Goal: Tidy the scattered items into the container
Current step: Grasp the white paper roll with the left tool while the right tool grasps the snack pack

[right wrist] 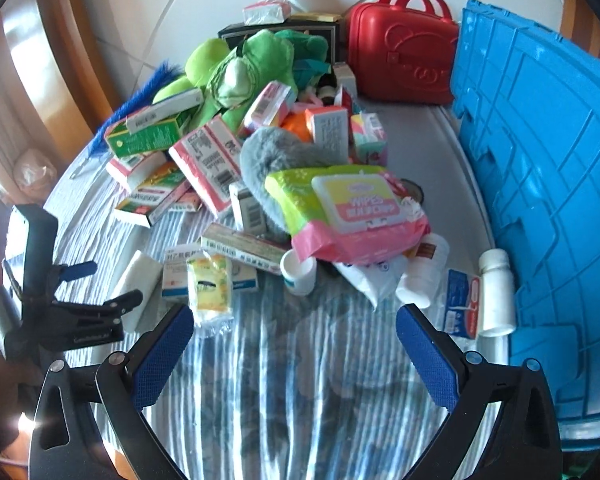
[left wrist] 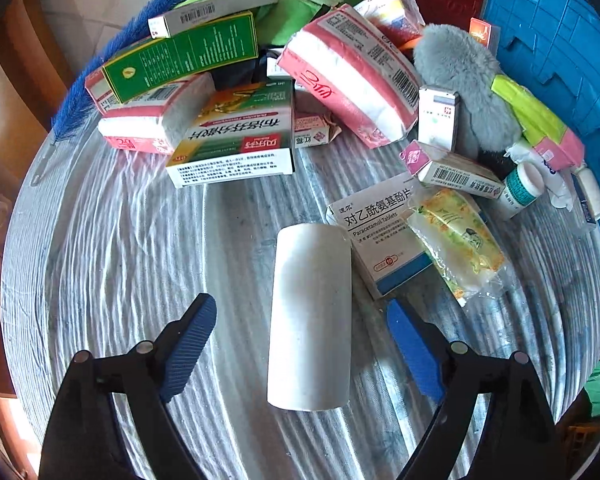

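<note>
A white roll (left wrist: 310, 316) lies on the striped cloth between the fingers of my left gripper (left wrist: 300, 312), which is open around it without gripping. Right of it lie a paracetamol box (left wrist: 380, 236) and a yellow tissue pack (left wrist: 456, 240). The left gripper also shows in the right wrist view (right wrist: 100, 288), at the left by the roll (right wrist: 140, 280). My right gripper (right wrist: 292, 320) is open and empty over bare cloth. Ahead of it lie a wipes pack (right wrist: 352, 208), a small white-capped bottle (right wrist: 298, 272) and a white bottle (right wrist: 496, 292). The blue container (right wrist: 548, 184) stands at the right.
A heap of medicine boxes (left wrist: 236, 136), pink tissue packs (left wrist: 352, 76), a grey plush (left wrist: 460, 76), a green plush (right wrist: 244, 68) and a blue brush (left wrist: 112, 60) fills the far side. A red case (right wrist: 400, 48) stands behind. Wooden furniture (right wrist: 60, 40) borders the left.
</note>
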A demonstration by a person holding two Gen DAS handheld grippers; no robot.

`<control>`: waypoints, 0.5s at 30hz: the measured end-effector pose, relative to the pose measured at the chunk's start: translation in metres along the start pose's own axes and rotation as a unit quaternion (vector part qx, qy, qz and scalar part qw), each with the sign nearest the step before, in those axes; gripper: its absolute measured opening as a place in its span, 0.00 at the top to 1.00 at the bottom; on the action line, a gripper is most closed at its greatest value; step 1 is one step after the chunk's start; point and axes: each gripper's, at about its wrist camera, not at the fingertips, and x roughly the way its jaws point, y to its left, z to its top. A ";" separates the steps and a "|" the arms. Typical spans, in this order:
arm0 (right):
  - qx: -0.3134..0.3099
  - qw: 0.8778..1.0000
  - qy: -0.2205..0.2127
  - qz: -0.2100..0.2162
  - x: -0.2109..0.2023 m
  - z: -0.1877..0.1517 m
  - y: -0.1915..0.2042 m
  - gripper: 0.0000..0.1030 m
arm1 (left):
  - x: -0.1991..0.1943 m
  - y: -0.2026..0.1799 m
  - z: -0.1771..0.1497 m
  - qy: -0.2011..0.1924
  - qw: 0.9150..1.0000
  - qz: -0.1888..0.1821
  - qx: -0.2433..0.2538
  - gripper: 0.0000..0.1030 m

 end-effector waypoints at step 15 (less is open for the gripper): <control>-0.047 0.998 0.023 0.034 0.102 -0.008 0.056 0.02 | 0.010 0.008 -0.022 -0.019 0.999 -0.040 -0.008 0.57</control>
